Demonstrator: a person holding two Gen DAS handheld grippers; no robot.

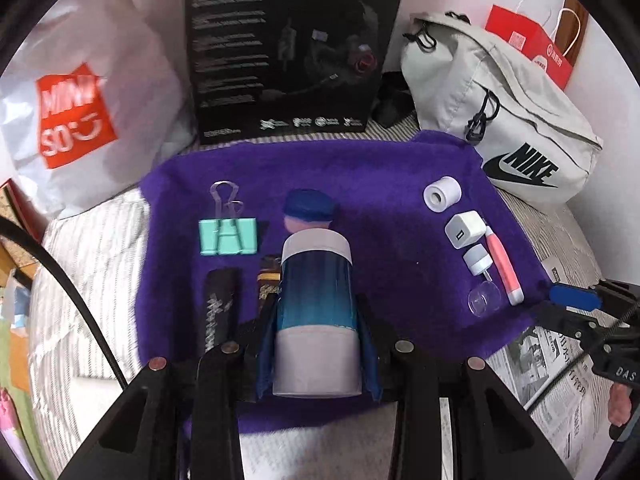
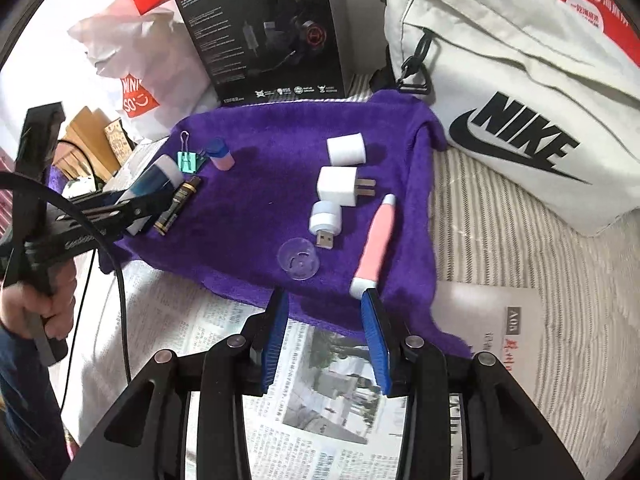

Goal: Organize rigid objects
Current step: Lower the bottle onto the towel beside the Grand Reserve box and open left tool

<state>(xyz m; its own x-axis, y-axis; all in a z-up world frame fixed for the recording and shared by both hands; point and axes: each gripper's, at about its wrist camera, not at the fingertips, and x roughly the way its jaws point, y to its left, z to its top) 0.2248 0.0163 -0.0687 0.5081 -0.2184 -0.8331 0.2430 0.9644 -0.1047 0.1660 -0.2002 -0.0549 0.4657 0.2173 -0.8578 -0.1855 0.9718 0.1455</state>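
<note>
Rigid objects lie spread over a purple towel on my striped bed surface, and I list them from biggest down. Behind the towel, a white Nike bag sits to the right, a black headset box stands upright in the middle, and a white Miniso bag slumps to the left. Newspaper covers the near edge under my right gripper.

On the towel itself, my left gripper has its 2 blue-padded jaws pinching a blue-and-white cylinder around its middle, at the towel's left part. Just beside it lie 2 dark batteries, roughly parallel to it. Beyond the cylinder's tip stands a small pink bottle with a blue cap, and left of that a mint binder clip lies flat with its wire handles pointing away from me.

On the right part of the towel, 5 smaller things form a loose row: a white spool, a white plug adapter, a white USB lamp, a clear round cap, and a pink-and-white pen-shaped tool lying lengthwise on the right.

My right gripper hovers at the towel's near edge, jaws spread with nothing between them; its right pad is just beside the pink tool's white end.
</note>
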